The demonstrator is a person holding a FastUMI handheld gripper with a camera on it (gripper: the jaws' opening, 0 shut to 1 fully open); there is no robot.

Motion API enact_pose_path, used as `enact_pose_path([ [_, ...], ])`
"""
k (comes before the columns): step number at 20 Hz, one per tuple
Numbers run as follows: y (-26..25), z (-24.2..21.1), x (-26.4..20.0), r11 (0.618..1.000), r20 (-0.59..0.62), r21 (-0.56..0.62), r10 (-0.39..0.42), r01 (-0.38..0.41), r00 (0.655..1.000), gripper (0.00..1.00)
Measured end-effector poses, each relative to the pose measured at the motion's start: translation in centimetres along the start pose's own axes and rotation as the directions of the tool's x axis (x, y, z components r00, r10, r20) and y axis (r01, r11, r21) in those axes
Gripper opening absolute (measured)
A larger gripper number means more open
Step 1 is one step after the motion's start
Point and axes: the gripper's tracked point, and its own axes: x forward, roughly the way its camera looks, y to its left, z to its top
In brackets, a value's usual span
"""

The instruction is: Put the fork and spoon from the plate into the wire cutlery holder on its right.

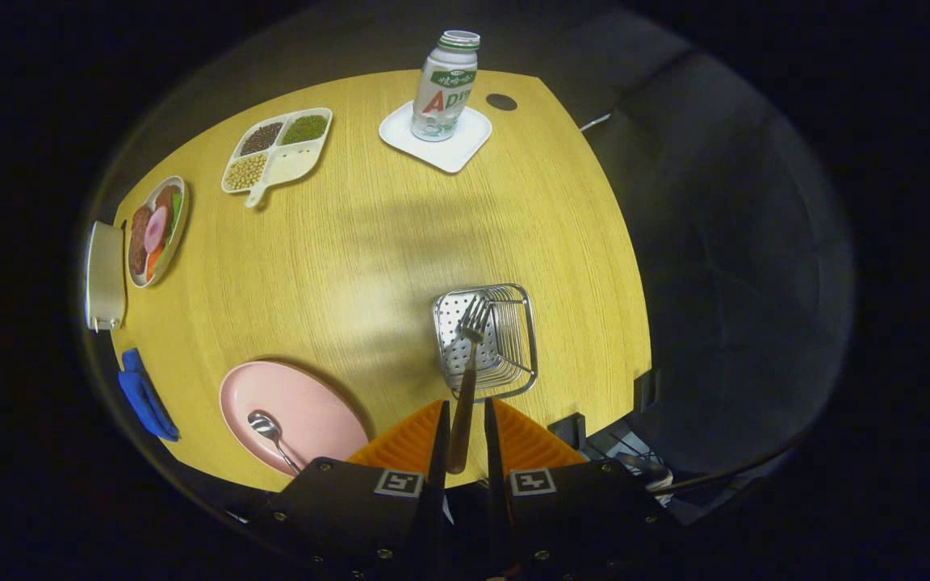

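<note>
1. The fork (pixel 467 379) was held by its brown handle between the two fingers of the gripper (pixel 462 440), at lower centre of the frame; the jaws stood narrow, closed on the handle from both sides; the tines pointed away from the fingers and lay over the wire cutlery holder (pixel 513 339).
2. The holder stood just ahead of the fingers, right of centre in the frame, on the wooden table (pixel 368 242); it had a perforated panel on its left side and wire bars on its right; whether the tines were already inside it or only above it could not be told.
3. In my judgement the grip low on the handle was chosen so that the tine end could lead into the holder; the fork leg of the task appeared well advanced, with release outstanding.
4. The spoon (pixel 271 436) lay on the pink plate (pixel 312 403) at lower left of the frame, left of the holder, bowl towards the plate's middle; it was untouched and remained to be moved.
5. Further out: a divided tray of beans (pixel 279 149) at upper left; a dish of food (pixel 156 230) and a pale container (pixel 104 276) at the left edge of the table; a blue cloth (pixel 144 397) below them; a bottle (pixel 445 85) on a white coaster (pixel 465 149) at upper centre; all were well apart from the working area.
</note>
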Motion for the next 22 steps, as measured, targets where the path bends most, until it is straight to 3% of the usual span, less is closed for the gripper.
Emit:
enact_pose_path([
  [7,3.8,-1.9,-4.0,0.999,0.147,-0.047,0.006,0.001,0.989,0.25],
  [14,9.6,-4.7,-6.8,0.988,0.339,-0.154,0.041,0.013,0.940,0.25],
  [22,17.0,-12.8,-5.5,0.945,0.344,-0.328,0.130,-0.010,0.930,0.25],
])
